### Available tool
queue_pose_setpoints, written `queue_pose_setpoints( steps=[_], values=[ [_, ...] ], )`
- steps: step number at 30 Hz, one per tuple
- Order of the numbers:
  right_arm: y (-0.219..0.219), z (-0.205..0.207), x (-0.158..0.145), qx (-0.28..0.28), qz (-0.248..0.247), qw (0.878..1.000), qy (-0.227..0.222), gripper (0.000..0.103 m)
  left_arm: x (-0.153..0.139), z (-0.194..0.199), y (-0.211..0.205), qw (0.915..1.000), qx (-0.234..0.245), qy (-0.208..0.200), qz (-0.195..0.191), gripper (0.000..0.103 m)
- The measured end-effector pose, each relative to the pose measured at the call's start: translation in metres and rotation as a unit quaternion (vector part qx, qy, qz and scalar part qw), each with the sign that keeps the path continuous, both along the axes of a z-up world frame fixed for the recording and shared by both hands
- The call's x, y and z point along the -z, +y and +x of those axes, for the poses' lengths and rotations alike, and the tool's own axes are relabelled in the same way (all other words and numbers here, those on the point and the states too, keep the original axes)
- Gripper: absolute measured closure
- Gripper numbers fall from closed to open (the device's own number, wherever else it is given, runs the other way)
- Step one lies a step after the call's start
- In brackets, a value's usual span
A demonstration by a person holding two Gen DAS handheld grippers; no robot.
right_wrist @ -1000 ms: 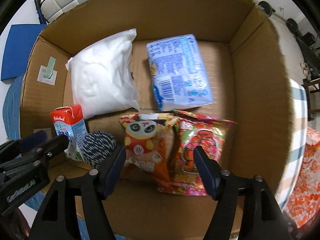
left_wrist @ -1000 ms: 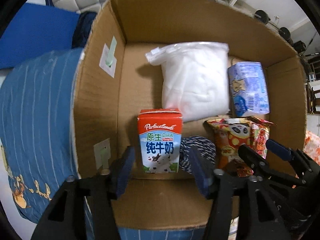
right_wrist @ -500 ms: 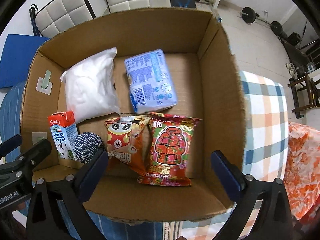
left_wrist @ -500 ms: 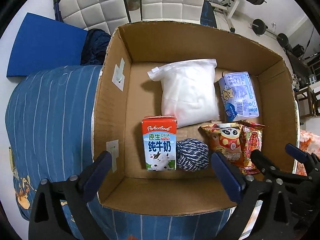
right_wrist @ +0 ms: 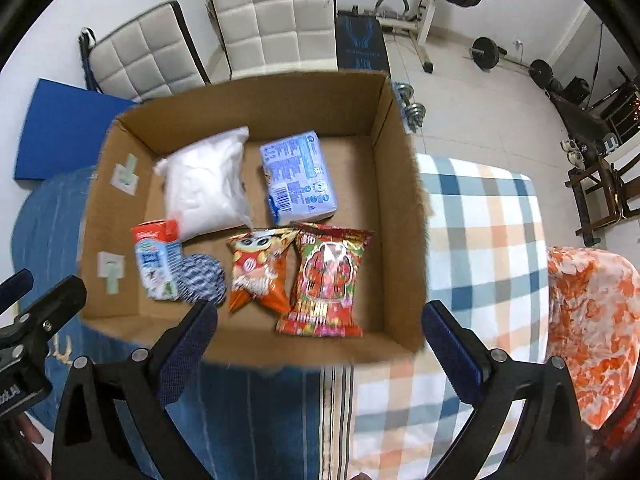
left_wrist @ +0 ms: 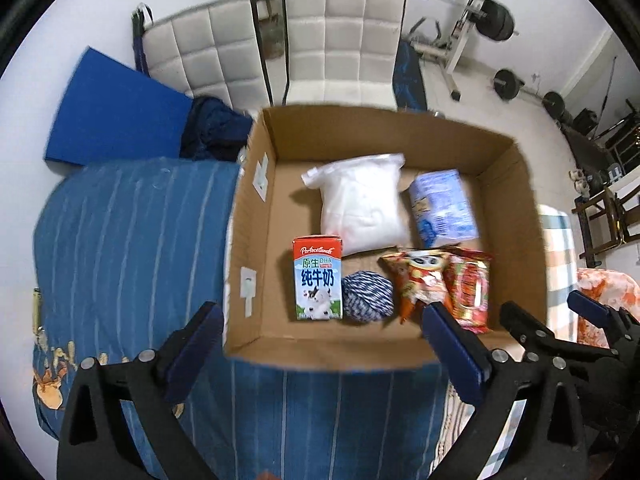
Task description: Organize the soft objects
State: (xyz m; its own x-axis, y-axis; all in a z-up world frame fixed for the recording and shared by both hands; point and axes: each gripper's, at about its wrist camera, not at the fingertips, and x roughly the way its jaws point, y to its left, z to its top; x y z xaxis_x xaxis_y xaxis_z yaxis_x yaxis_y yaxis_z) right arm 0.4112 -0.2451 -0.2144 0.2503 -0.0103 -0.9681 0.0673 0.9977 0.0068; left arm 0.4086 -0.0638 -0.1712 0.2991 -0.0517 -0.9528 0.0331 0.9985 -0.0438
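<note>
An open cardboard box (left_wrist: 528, 240) (right_wrist: 400, 216) sits on a bed. Inside lie a white soft bag (left_wrist: 360, 208) (right_wrist: 204, 188), a blue tissue pack (left_wrist: 442, 208) (right_wrist: 298, 178), a milk carton (left_wrist: 318, 280) (right_wrist: 154, 258), a blue-white yarn ball (left_wrist: 368, 296) (right_wrist: 200, 278), an orange panda snack bag (left_wrist: 416, 276) (right_wrist: 258, 268) and a red snack bag (left_wrist: 470, 288) (right_wrist: 326, 280). My left gripper (left_wrist: 320, 348) is open and empty above the box's near edge. My right gripper (right_wrist: 320, 344) is open and empty, also above the near edge.
A blue striped cover (left_wrist: 120, 248) lies left of the box, a plaid cover (right_wrist: 480, 248) and an orange floral cloth (right_wrist: 592, 320) to the right. White chairs (left_wrist: 344, 40), a blue mat (left_wrist: 116, 120) and gym weights (right_wrist: 484, 52) stand behind.
Both grippers have risen and pulled back out of the box, and their jaws have opened wider. The box contents have not moved.
</note>
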Motion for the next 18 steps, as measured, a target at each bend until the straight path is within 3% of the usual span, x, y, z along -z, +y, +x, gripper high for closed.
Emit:
queue_pose_setpoints(
  steps=[7, 18],
  values=[
    [-0.001, -0.072, -0.075, -0.005, 0.006, 0.998, -0.059, 0.000, -0.077, -0.075, -0.003, 0.9970, 0.009, -0.077, -0.006, 0.001],
    [-0.003, -0.184, -0.188, 0.001, 0.010, 0.991, -0.135, 0.000, -0.178, -0.166, 0.004, 0.9878, 0.007, -0.152, -0.031, 0.001]
  ],
)
